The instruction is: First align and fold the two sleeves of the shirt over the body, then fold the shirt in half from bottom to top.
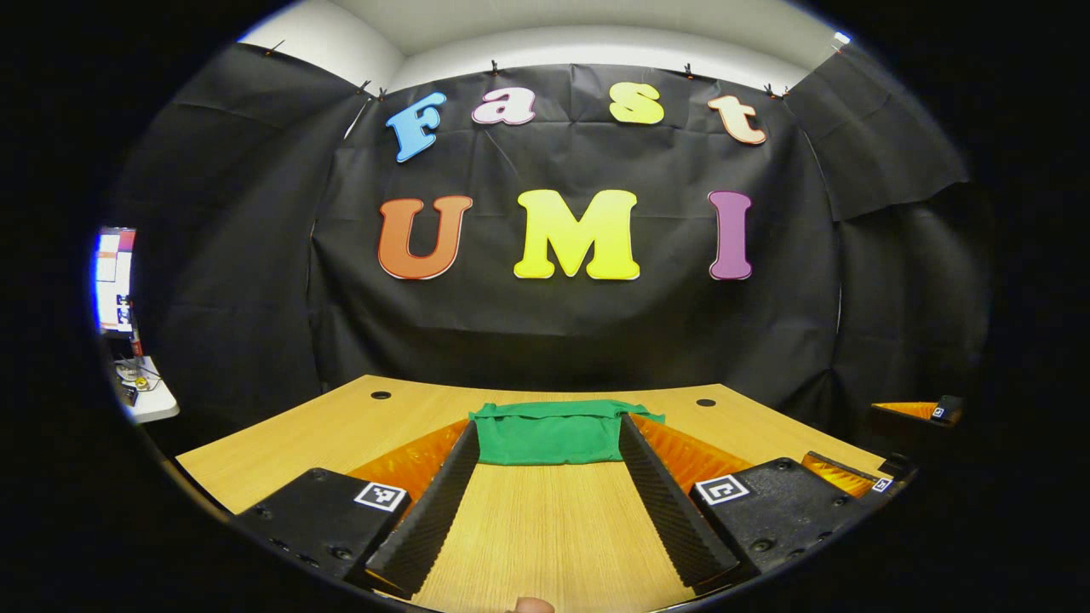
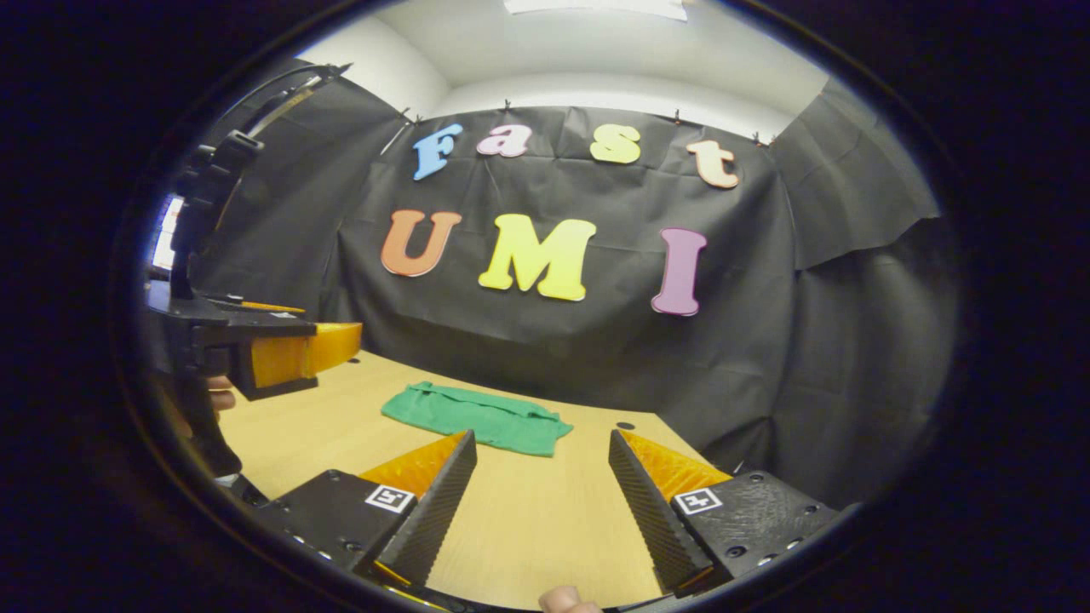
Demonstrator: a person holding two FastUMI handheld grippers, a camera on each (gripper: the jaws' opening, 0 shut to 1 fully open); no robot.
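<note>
A green cloth shirt (image 1: pixel 552 432), folded into a compact flat rectangle, lies on the light wooden tabletop (image 1: pixel 562 528) near its far edge, close to the black cloth wall. In the left gripper view the shirt sits straight ahead, between two small round dark holes (image 1: pixel 381 395) in the tabletop, one to either side of it.

The left gripper (image 1: pixel 549 447) hangs above the tabletop on the near side of the shirt, its jaws wide apart with nothing between them; their tips frame the shirt's two side edges without touching it. In the right gripper view this same gripper shows to the left of the shirt, raised above the wood, with part of a person's hand (image 2: pixel 220 396) holding it.

The right gripper (image 2: pixel 541 447) is also on the near side of the shirt, a little to its right, held above the tabletop. Its jaws stand apart and hold nothing, and the shirt lies beyond their tips, apart from them.
</note>
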